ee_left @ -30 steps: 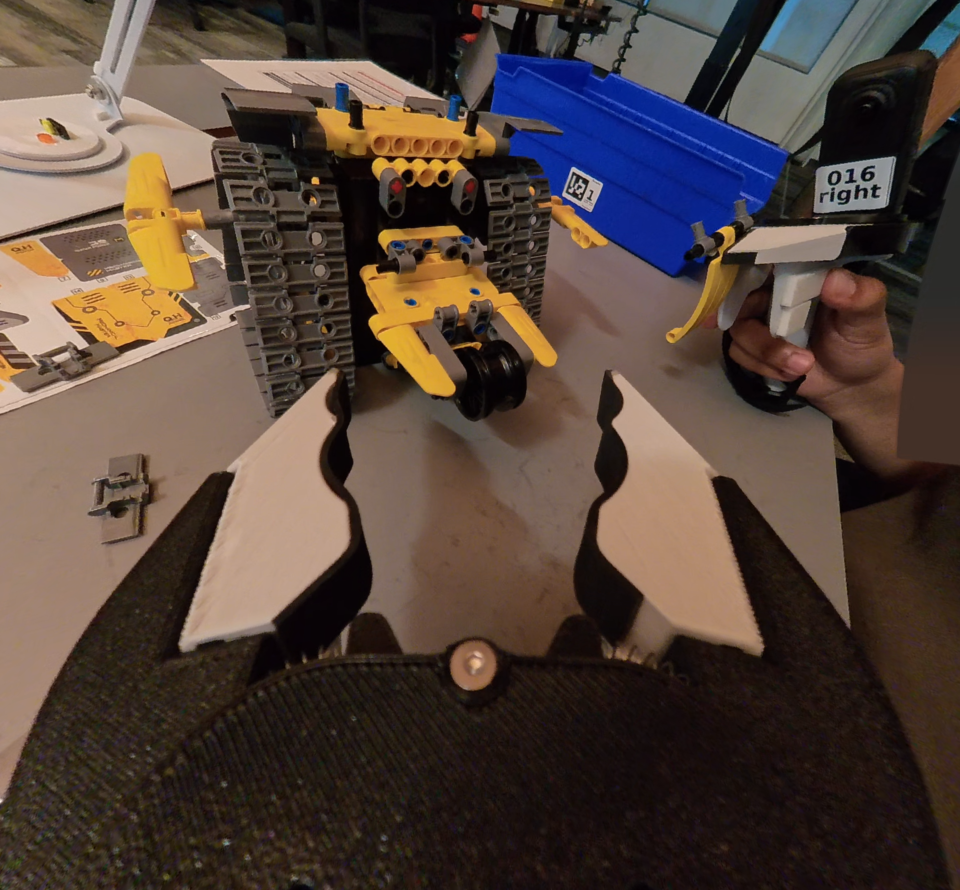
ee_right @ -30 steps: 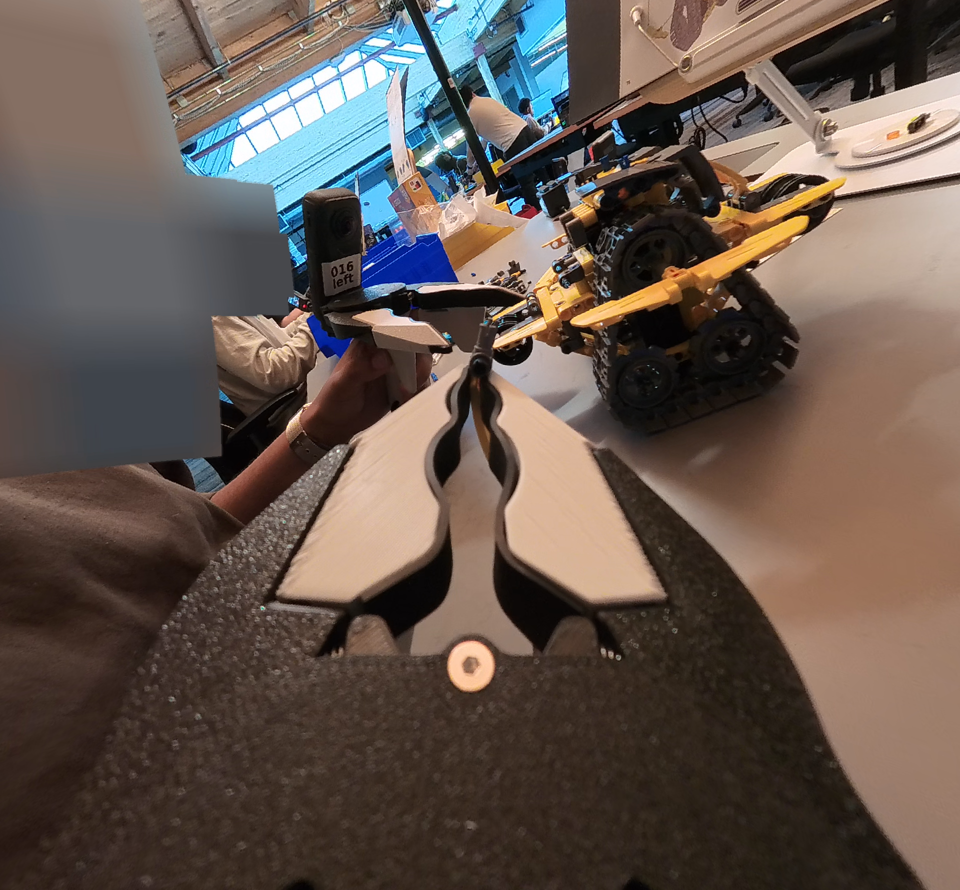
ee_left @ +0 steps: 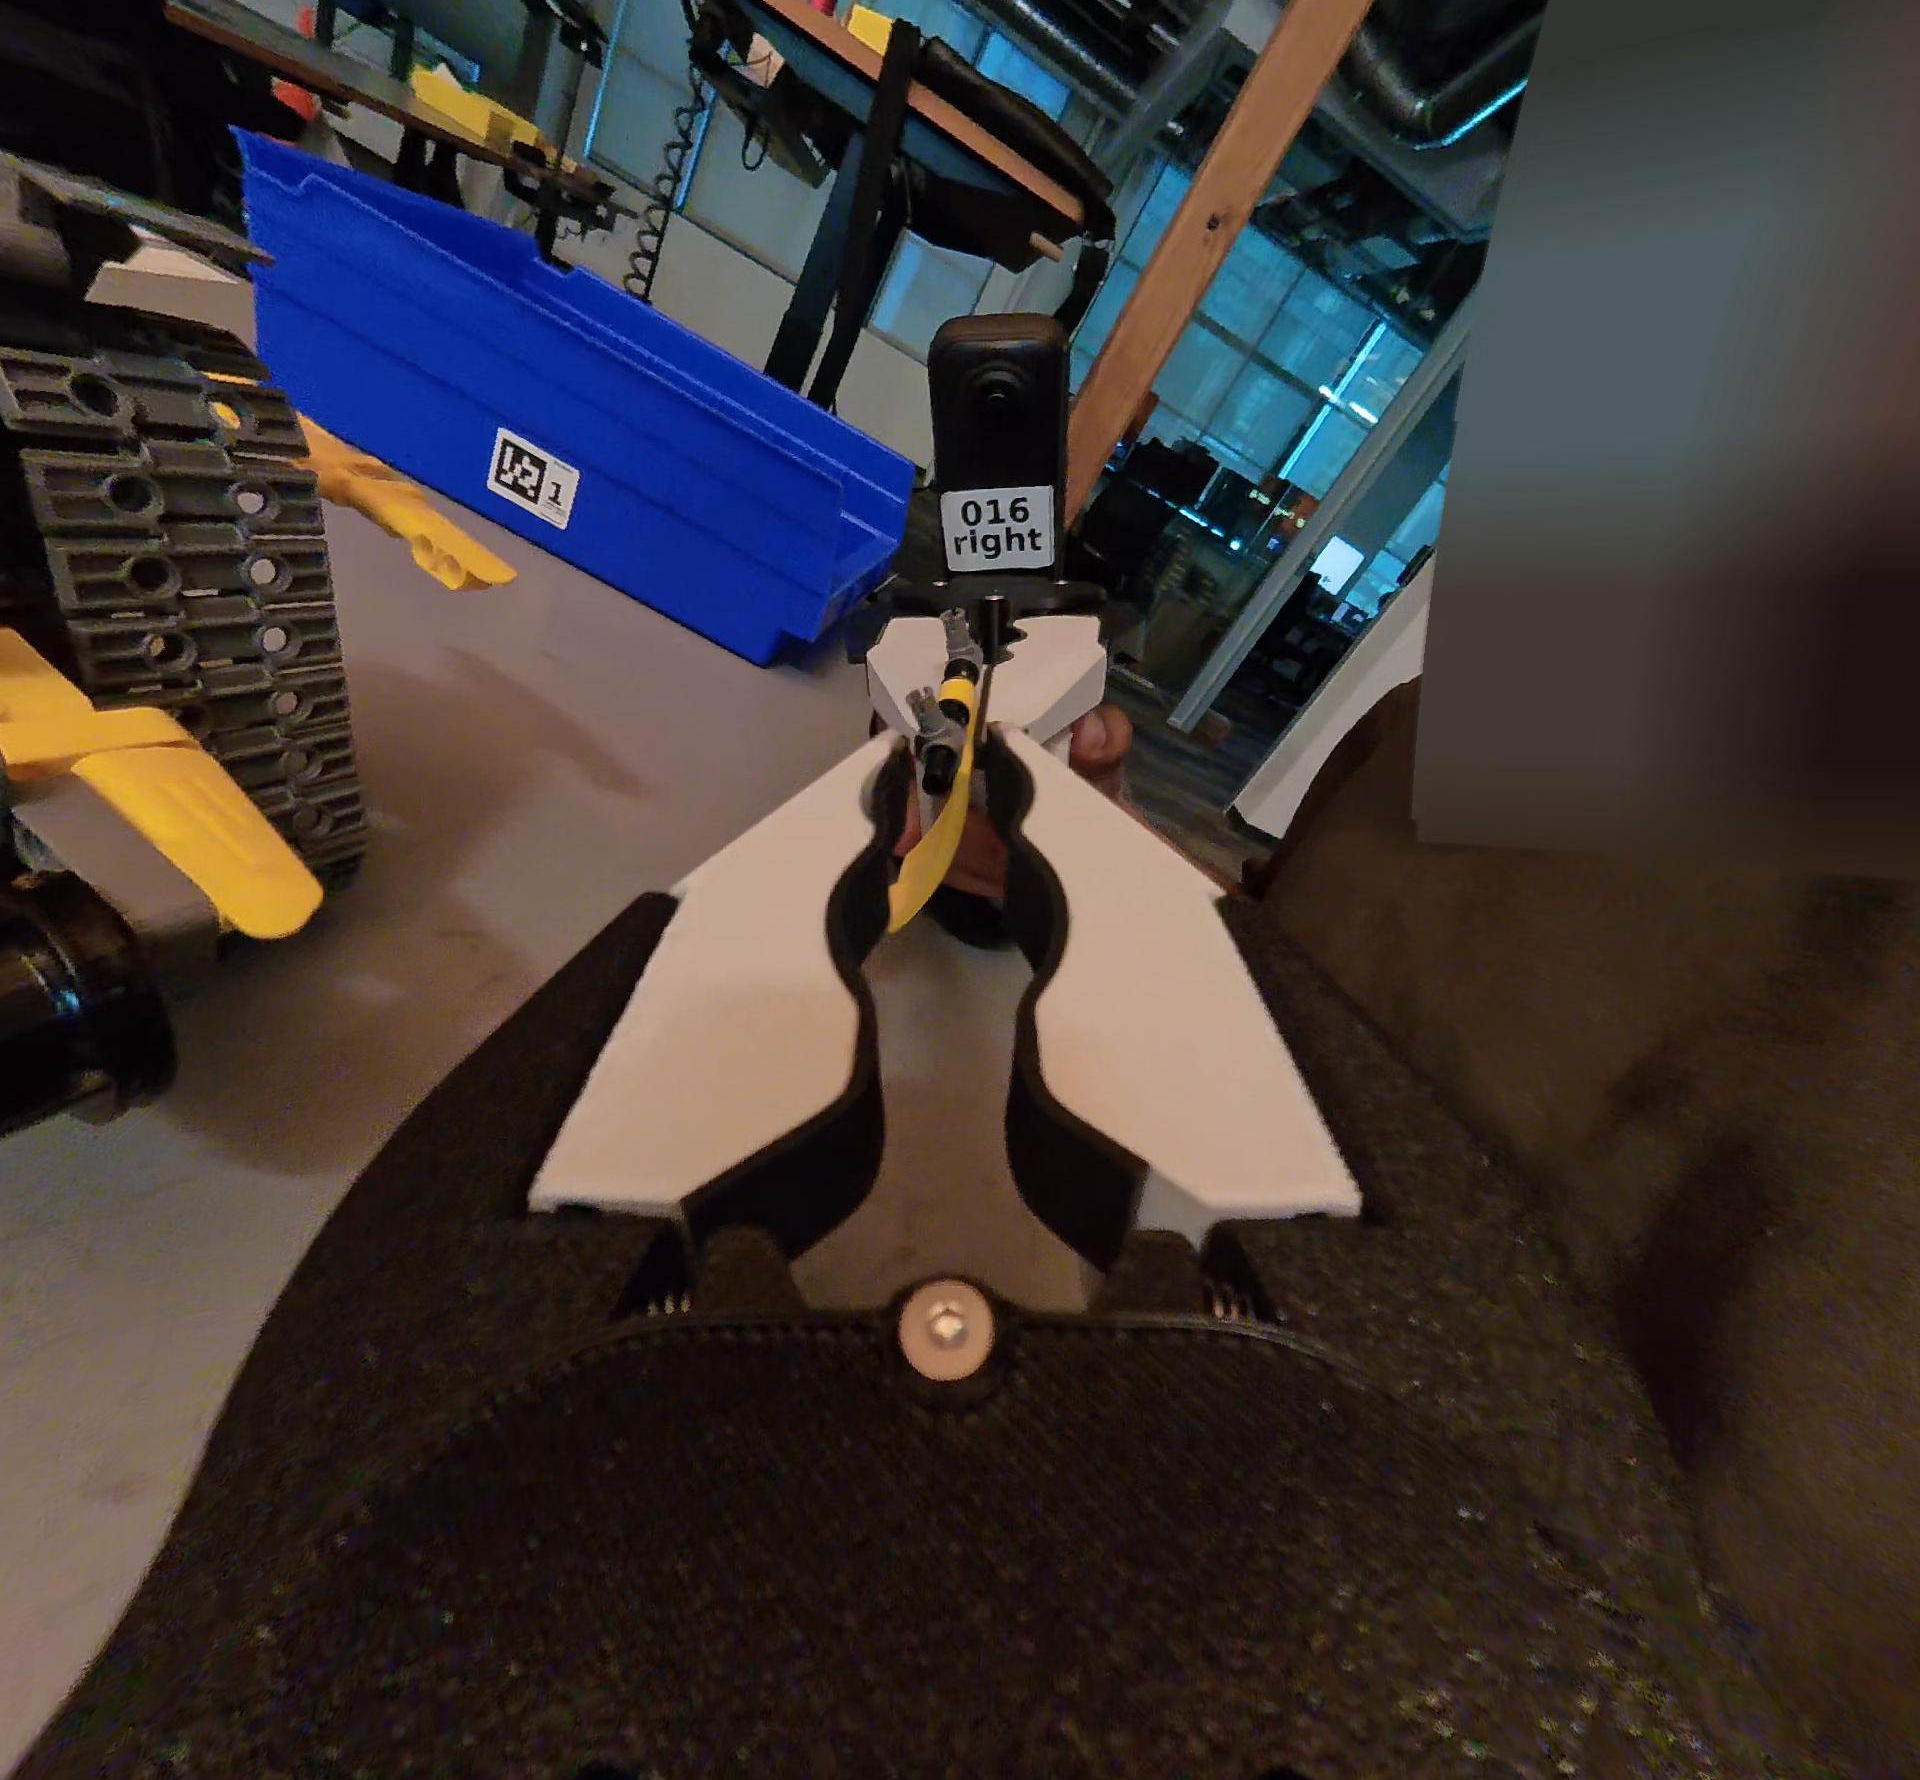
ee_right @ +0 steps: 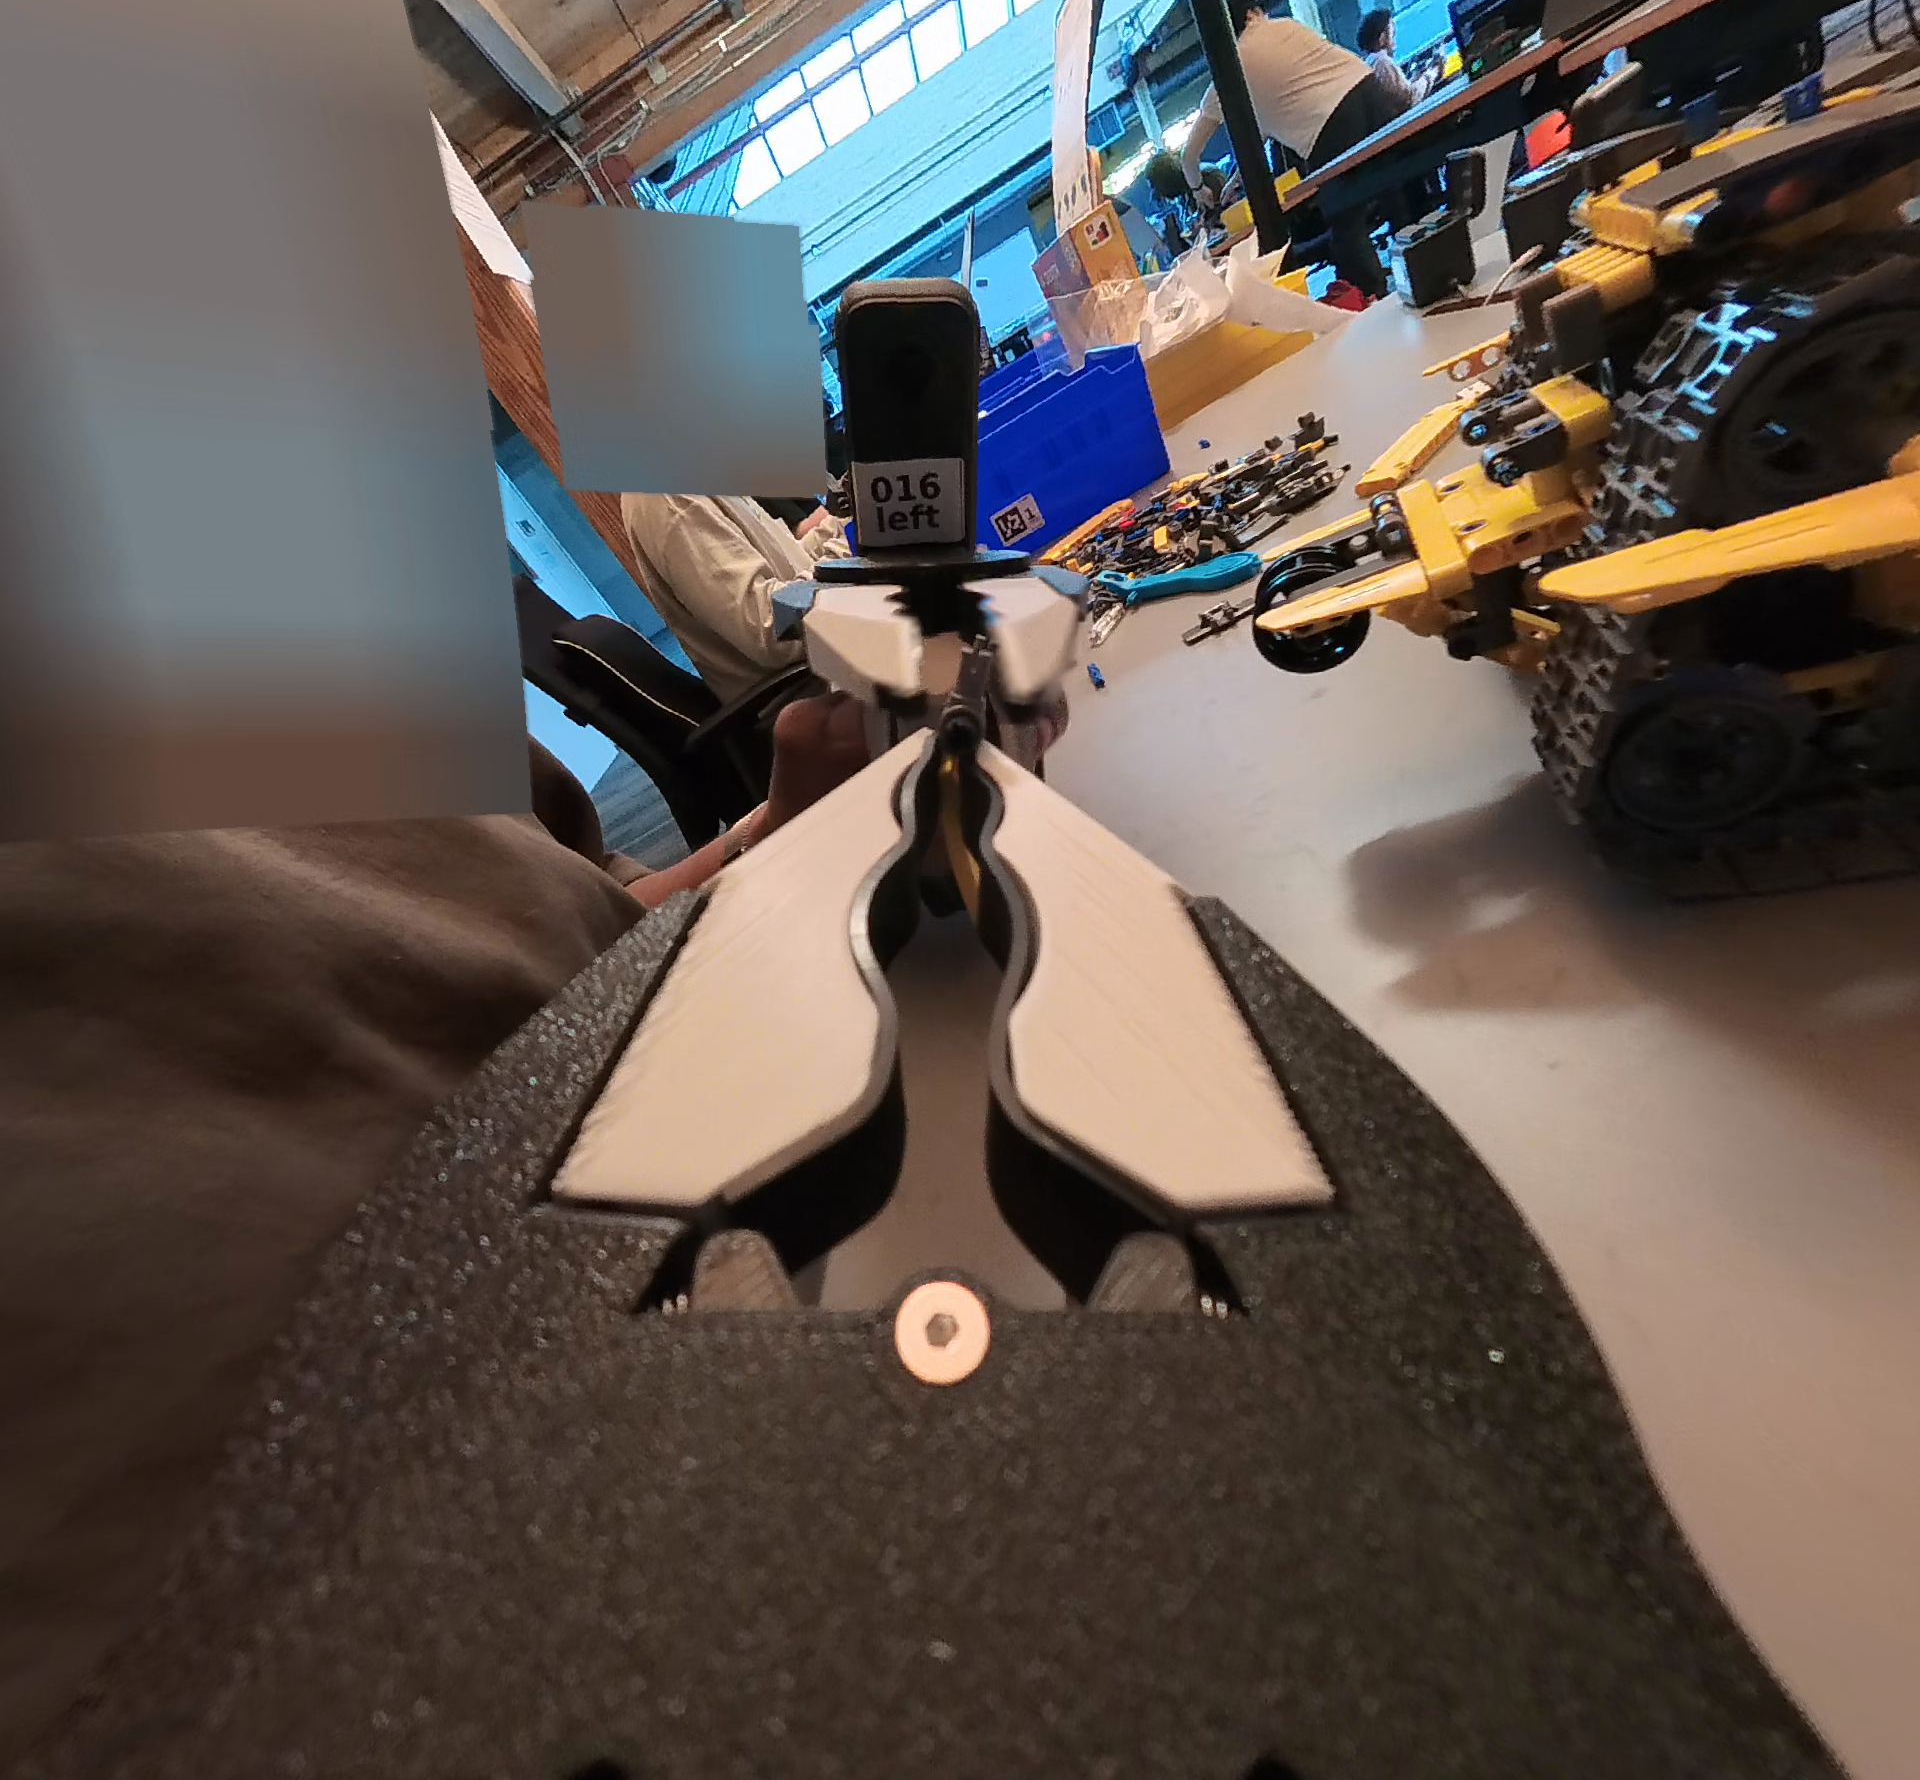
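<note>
A curved yellow brick-built piece (ee_left: 935, 857) with grey connectors at its end sits between both grippers, which face each other tip to tip above the grey table's (ee_left: 540, 795) near edge. My left gripper (ee_left: 945, 754) has closed around its connector end. My right gripper (ee_right: 948, 754) is shut on the same yellow piece (ee_right: 964, 857). The right gripper also shows in the left wrist view (ee_left: 982, 660), held by a hand, and the left gripper shows in the right wrist view (ee_right: 951, 650). The yellow and grey tracked vehicle model (ee_left: 177, 567) stands on the table to the side.
A blue bin (ee_left: 540, 400) stands behind the model (ee_right: 1714, 587). A pile of loose small parts (ee_right: 1226, 504) lies near the blue bin (ee_right: 1070, 442). A person sits in a chair beyond the table edge (ee_right: 717, 577). Other desks and people are farther back.
My left gripper swung right, away from the model, met the right gripper and closed from wide open onto the yellow piece. The right gripper stayed shut on it.
</note>
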`<state>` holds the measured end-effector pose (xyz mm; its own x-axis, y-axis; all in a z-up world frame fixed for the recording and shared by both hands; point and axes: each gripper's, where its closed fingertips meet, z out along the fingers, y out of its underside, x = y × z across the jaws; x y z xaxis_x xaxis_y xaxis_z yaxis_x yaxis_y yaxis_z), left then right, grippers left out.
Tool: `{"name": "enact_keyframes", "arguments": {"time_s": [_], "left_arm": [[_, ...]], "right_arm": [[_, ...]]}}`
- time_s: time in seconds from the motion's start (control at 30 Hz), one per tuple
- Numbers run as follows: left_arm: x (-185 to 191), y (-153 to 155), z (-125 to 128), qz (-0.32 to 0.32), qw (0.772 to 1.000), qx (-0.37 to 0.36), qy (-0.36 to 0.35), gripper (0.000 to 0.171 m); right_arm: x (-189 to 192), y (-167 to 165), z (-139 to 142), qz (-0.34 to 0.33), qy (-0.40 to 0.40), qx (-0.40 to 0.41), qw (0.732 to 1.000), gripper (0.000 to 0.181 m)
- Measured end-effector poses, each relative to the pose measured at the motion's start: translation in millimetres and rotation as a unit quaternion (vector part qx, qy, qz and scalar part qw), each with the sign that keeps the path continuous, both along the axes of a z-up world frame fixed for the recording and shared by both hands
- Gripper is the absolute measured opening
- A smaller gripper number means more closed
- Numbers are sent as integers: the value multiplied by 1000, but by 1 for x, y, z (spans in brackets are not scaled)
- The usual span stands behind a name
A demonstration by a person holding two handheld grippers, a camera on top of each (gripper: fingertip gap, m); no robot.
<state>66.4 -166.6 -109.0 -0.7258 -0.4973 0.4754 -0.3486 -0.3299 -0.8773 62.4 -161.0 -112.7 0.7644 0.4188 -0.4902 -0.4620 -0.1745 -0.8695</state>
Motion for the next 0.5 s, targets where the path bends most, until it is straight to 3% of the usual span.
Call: {"name": "enact_keyframes", "arguments": {"time_s": [0.17,0.3,0.5], "left_arm": [[-1,1,1,-2,1000,-3,-2,5],[-1,5,3,0,1000,-18,-1,5],[2,15,3,16,999,-38,9,5]], "right_arm": [[-2,3,1,2,0,3,1000,2],[8,4,6,-25,5,21,999,24],[31,-3,17,-74,22,53,996,23]]}}
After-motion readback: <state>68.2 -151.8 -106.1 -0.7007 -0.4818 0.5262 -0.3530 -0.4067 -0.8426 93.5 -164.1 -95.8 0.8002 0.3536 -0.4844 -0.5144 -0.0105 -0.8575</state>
